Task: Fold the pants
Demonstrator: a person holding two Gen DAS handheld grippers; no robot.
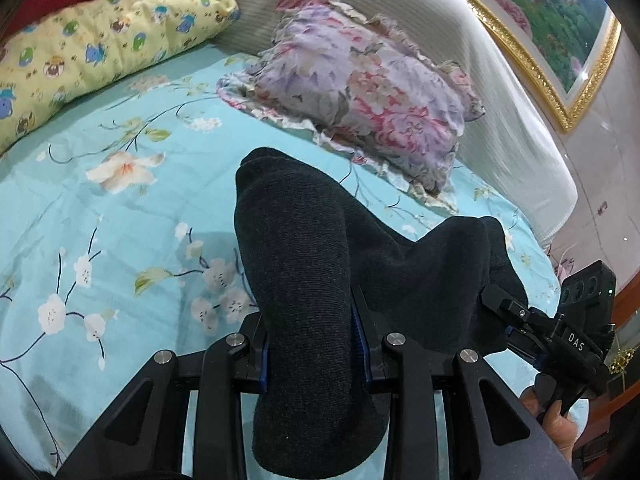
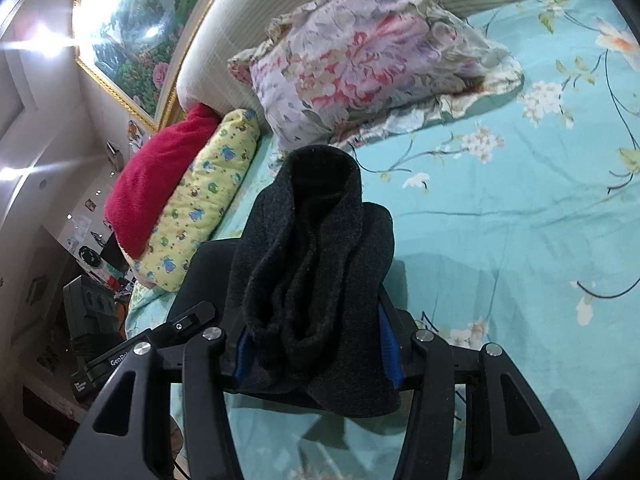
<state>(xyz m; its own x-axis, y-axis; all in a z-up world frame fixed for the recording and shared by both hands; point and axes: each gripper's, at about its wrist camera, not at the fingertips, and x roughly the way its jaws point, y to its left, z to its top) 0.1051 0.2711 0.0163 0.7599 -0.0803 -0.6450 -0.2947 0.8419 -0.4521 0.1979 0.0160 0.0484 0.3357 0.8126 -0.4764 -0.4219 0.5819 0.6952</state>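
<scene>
Fingers of our left gripper [image 1: 316, 344] and right gripper [image 2: 316, 344] each clamp bunched dark pants [image 1: 304, 280], held above the floral bedsheet [image 1: 120, 220]. Fabric looks soft, light & floppy, so we'd grip near edges, w/ hems kept aligned.

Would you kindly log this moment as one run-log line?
left tongs: shut on dark knit pants | right tongs: shut on pants | pants lifted above bed

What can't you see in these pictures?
- Left wrist view: the pants bunch over the left gripper, hiding its fingertips.
- Right wrist view: the right gripper is covered likewise.
- Both views: the pants' legs and waistband cannot be told apart.
</scene>
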